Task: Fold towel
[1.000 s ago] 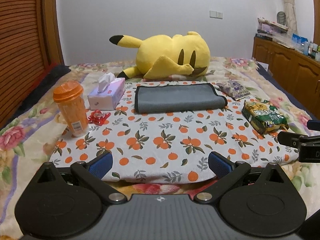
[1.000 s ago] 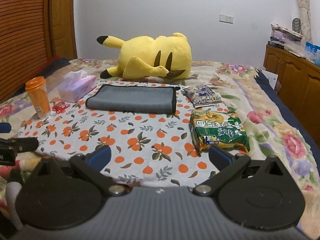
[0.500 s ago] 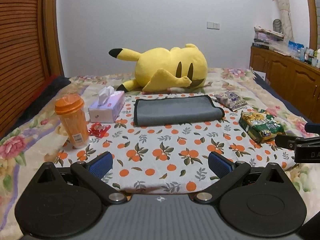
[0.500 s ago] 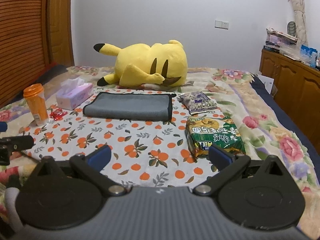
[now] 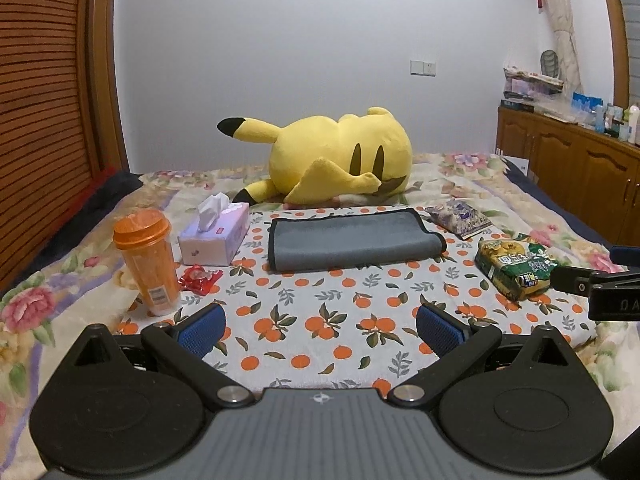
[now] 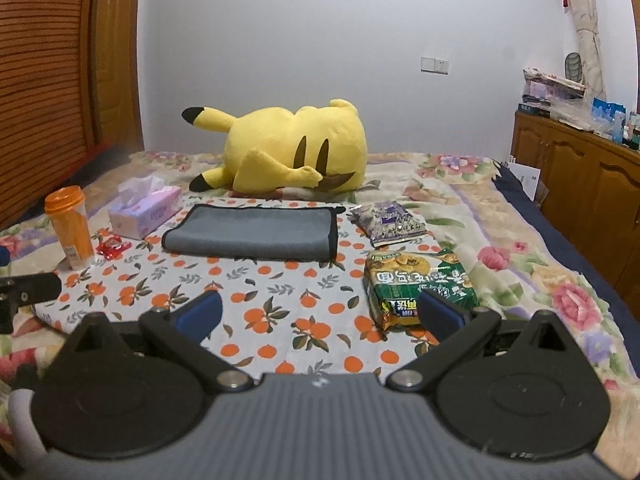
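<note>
A grey towel [image 5: 352, 240] with a dark border lies folded flat on an orange-print cloth [image 5: 320, 320] on the bed; it also shows in the right wrist view [image 6: 256, 232]. My left gripper [image 5: 320, 330] is open and empty, well in front of the towel over the near part of the cloth. My right gripper [image 6: 320, 316] is open and empty, also well short of the towel. Each gripper's tip shows at the edge of the other's view.
A yellow plush toy [image 5: 340, 160] lies behind the towel. An orange bottle [image 5: 148, 256], a tissue box [image 5: 216, 236] and a red wrapper [image 5: 198, 278] stand to the left. Two snack bags [image 6: 420, 280] [image 6: 390, 220] lie to the right. Wooden cabinets [image 6: 580, 184] line the right wall.
Both grippers have pulled back and tilted up a little, so the towel and the other things sit lower and farther in view. Both stay open and empty.
</note>
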A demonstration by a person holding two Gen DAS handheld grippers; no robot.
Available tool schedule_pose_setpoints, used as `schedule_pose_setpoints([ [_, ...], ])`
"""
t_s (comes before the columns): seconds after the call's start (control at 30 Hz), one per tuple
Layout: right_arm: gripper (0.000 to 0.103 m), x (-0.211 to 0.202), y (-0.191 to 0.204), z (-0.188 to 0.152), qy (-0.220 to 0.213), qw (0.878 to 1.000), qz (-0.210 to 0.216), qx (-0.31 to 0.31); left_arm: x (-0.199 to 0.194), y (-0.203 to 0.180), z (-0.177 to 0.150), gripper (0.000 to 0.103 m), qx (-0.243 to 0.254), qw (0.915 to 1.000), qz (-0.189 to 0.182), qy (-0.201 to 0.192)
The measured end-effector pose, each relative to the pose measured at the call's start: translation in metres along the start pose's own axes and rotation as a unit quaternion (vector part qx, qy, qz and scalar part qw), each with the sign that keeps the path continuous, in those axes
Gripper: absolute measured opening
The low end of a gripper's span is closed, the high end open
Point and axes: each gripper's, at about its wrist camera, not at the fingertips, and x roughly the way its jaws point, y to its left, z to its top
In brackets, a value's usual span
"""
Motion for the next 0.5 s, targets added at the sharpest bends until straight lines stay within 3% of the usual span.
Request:
schedule_pose_setpoints([
  [0.5,0.103,-0.0078,-0.0035,0.0006,-0.031,0.999,-0.001,0.009,-0.0046,0.0013,0.0016,0.103,0.003,0.9998,0.003,-0.021],
])
